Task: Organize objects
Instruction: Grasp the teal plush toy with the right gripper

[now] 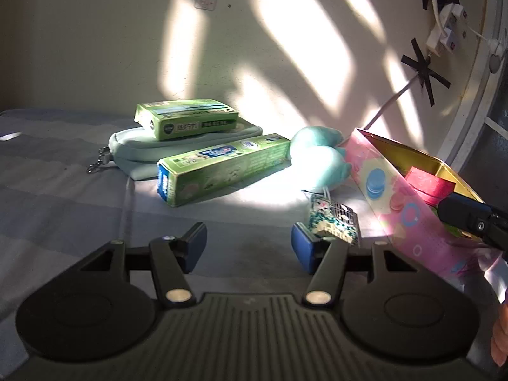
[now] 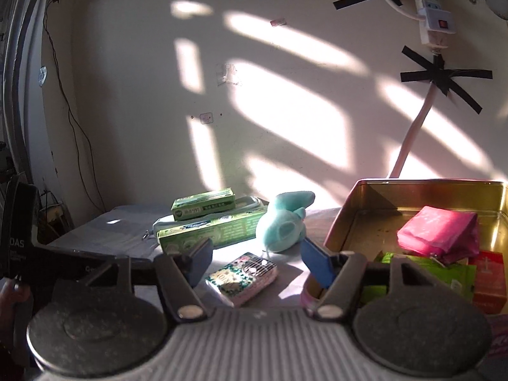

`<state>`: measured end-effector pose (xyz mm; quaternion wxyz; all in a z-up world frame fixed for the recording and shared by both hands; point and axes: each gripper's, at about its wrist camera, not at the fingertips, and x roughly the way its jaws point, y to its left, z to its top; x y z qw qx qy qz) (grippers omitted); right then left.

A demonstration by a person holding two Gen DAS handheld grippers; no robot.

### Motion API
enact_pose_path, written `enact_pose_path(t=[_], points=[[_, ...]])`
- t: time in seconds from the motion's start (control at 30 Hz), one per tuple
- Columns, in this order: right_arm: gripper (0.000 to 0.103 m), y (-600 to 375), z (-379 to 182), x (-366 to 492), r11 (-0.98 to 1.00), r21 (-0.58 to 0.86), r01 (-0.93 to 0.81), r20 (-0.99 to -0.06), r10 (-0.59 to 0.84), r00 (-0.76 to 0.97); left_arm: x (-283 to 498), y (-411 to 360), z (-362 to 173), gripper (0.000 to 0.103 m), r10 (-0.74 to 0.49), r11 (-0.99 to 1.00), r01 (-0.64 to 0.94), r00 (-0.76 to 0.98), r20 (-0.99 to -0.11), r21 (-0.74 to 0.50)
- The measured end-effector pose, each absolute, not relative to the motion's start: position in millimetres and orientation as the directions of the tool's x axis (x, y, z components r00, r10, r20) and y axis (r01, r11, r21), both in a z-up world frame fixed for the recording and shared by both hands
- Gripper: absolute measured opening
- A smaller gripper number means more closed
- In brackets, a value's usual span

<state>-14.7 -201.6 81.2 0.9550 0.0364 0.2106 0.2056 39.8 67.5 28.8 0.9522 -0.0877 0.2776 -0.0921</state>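
A pink tin box (image 1: 397, 197) (image 2: 365, 203) with a gold inside stands at the right and holds a magenta pouch (image 2: 439, 233), a green packet (image 2: 444, 273) and a red box (image 2: 490, 279). On the grey cloth lie a long green toothpaste box (image 1: 222, 168) (image 2: 216, 231), a smaller green box (image 1: 187, 119) (image 2: 203, 204) on a pale blue pouch (image 1: 139, 149), a teal plush toy (image 1: 320, 155) (image 2: 282, 222) and a small floral tissue pack (image 1: 333, 219) (image 2: 243, 276). My left gripper (image 1: 249, 244) is open and empty, its right finger beside the tissue pack. My right gripper (image 2: 257, 262) is open over the tissue pack, by the tin's near rim.
The wall stands close behind the objects, with a power strip (image 2: 433, 9) and a white cable (image 2: 409, 136) taped to it. The cable runs down behind the tin. A window frame (image 1: 476, 95) is at the far right.
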Motion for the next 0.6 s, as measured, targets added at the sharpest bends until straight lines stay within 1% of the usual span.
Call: enact_pose_path(t=[0.07, 0.13, 0.17, 0.23, 0.3, 0.37, 0.4, 0.43, 0.47, 0.5, 0.53, 0.57, 0.6], points=[[0.064, -177.5, 86.2, 9.5, 0.920, 0.098, -0.380, -0.424, 0.384, 0.820, 43.1, 83.5, 22.7, 0.061, -0.188, 0.968, 0.070, 0.838, -0.513, -0.241], [0.064, -159.7, 94.5, 39.9, 0.930, 0.048, -0.365, -0.476, 0.343, 0.810, 44.5, 96.9, 12.8, 0.061, -0.200, 0.956, 0.050, 0.833, -0.516, -0.290], [0.066, -150.5, 98.4, 63.6, 0.932, 0.029, -0.360, -0.526, 0.321, 0.788, 46.3, 98.9, 10.8, 0.061, -0.204, 0.953, 0.044, 0.825, -0.527, -0.300], [0.070, -137.9, 98.7, 107.6, 0.945, 0.007, -0.327, -0.617, 0.261, 0.743, 44.9, 104.3, 12.2, 0.061, -0.239, 0.939, 0.067, 0.832, -0.501, -0.336], [0.073, -130.7, 87.8, 152.2, 0.955, 0.012, -0.295, -0.725, 0.211, 0.655, 44.0, 105.5, 12.8, 0.061, -0.249, 0.938, 0.079, 0.833, -0.494, -0.339], [0.072, -130.9, 70.6, 182.7, 0.969, 0.062, -0.240, -0.799, 0.192, 0.570, 44.7, 108.7, 12.2, 0.061, -0.273, 0.928, 0.091, 0.826, -0.493, -0.362], [0.071, -131.3, 61.6, 192.0, 0.972, 0.080, -0.220, -0.820, 0.190, 0.540, 44.4, 110.4, 12.7, 0.061, -0.274, 0.925, 0.089, 0.829, -0.488, -0.368], [0.069, -129.8, 55.8, 196.4, 0.976, 0.074, -0.203, -0.827, 0.174, 0.535, 43.6, 113.4, 13.9, 0.061, -0.270, 0.923, 0.083, 0.834, -0.480, -0.375], [0.064, -127.3, 53.0, 196.0, 0.976, 0.067, -0.207, -0.823, 0.171, 0.541, 42.6, 116.4, 15.1, 0.061, -0.268, 0.920, 0.078, 0.839, -0.473, -0.383], [0.062, -121.7, 53.6, 190.6, 0.973, 0.036, -0.227, -0.811, 0.162, 0.563, 41.6, 122.1, 16.5, 0.061, -0.270, 0.912, 0.070, 0.845, -0.462, -0.405], [0.058, -114.8, 55.8, 180.7, 0.967, -0.008, -0.256, -0.791, 0.151, 0.593, 40.7, 127.6, 17.4, 0.062, -0.276, 0.900, 0.063, 0.847, -0.453, -0.431], [0.058, -106.7, 59.0, 167.4, 0.955, -0.069, -0.290, -0.763, 0.137, 0.631, 39.7, 133.1, 17.7, 0.062, -0.282, 0.887, 0.053, 0.849, -0.446, -0.459], [0.057, -95.7, 62.7, 147.2, 0.925, -0.169, -0.341, -0.717, 0.122, 0.687, 39.3, 138.1, 17.8, 0.063, -0.287, 0.873, 0.043, 0.850, -0.442, -0.486]])
